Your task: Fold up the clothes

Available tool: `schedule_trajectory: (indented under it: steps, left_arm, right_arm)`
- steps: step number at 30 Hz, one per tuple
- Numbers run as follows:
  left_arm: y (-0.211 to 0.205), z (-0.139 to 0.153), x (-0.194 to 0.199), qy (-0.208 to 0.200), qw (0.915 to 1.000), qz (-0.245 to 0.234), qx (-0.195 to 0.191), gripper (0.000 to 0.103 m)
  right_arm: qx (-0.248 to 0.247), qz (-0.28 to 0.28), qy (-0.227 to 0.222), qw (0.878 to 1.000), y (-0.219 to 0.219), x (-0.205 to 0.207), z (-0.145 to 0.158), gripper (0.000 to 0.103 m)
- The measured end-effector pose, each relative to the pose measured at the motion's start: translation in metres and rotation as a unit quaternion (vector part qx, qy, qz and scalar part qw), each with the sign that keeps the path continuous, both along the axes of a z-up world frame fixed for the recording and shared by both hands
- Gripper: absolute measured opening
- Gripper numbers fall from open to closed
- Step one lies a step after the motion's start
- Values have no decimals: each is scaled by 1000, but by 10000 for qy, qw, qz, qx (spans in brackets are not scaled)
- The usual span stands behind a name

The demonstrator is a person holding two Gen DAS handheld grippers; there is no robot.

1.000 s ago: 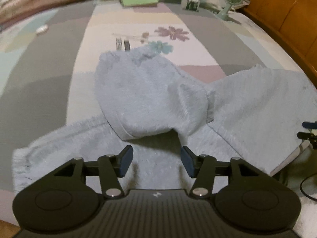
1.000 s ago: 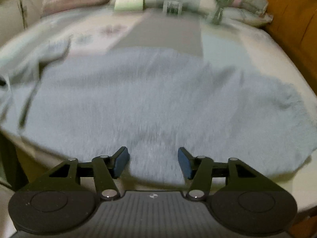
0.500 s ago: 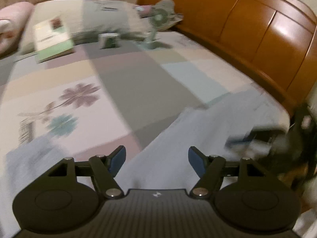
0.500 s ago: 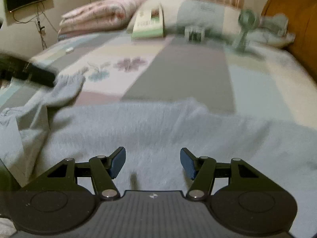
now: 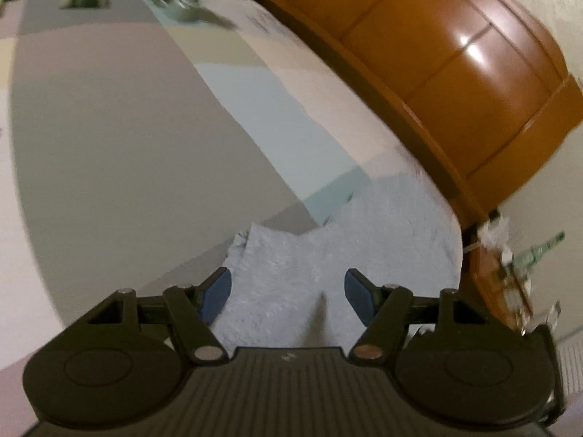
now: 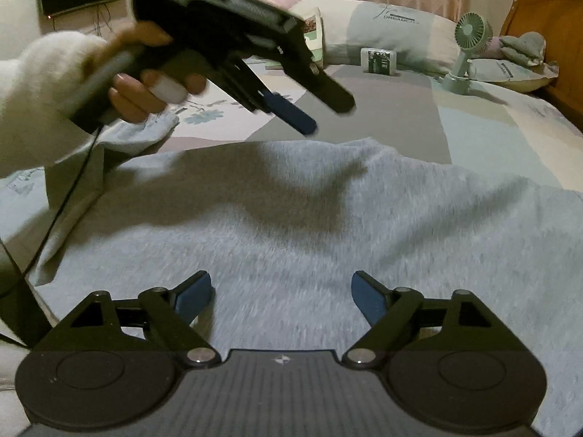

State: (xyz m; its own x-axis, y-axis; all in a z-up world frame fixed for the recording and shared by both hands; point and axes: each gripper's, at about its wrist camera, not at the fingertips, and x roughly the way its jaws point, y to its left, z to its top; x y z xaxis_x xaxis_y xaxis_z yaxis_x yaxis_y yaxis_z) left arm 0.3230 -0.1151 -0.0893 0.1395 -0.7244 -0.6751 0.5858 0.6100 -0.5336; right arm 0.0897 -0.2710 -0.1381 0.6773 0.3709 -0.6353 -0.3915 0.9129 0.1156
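While both hand-held grippers gape empty, right opening, grey garment, fan, likely headboard.

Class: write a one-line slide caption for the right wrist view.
Right claw, jaws opening, over grey garment; left claw above it.

"DREAMCITY" on the pillow

Ahead of my right gripper, the grey garment lies unobstructed; my left gripper crosses above its far edge. The wooden headboard walls one side.
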Motion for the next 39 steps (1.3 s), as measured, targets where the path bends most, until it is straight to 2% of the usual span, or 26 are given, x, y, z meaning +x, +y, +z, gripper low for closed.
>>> schedule_trajectory:
  steps: [3, 7, 12, 17, 21, 23, 25, 27, 32, 36, 39]
  left_arm:
    - [-10, -10, 6, 47, 9997, -146, 177, 68]
    - [-14, -13, 12, 157, 9991, -388, 75, 69]
    - [-21, -12, 26, 477, 9963, -673, -233, 73]
    - [-20, -7, 32, 600, 9936, -789, -537, 74]
    - [-16, -9, 26, 566, 9932, -924, -416, 75]
    - [-18, -16, 28, 716, 9924, -932, -374, 75]
    - [-24, -23, 34, 883, 9901, -982, -464, 79]
    - [-31, -26, 41, 1002, 9871, -1016, -723, 81]
    - [-31, -26, 58, 1203, 9799, -710, -1423, 81]
    - [-13, -15, 68, 996, 9779, -300, -1815, 80]
    - [-3, -5, 73, 858, 9813, -64, -1720, 80]
  right_arm:
    - [109, 32, 26, 9999, -4, -2, 1, 88]
    - [251, 41, 67, 9997, -7, -1, 1, 88]
    - [545, 14, 159, 9984, -14, 0, 2, 90]
    - [651, 22, 204, 9977, -16, -4, 5, 90]
    - [670, 48, 213, 9975, -18, -1, 5, 90]
    - [690, 48, 215, 9974, -18, 0, 4, 90]
    - [699, 38, 219, 9973, -18, 0, 5, 90]
    - [696, 39, 220, 9973, -18, 1, 5, 90]
    - [692, 53, 233, 9973, -16, 0, 6, 90]
    - [721, 54, 227, 9971, -16, 1, 5, 91]
    - [726, 59, 232, 9971, -15, 2, 5, 92]
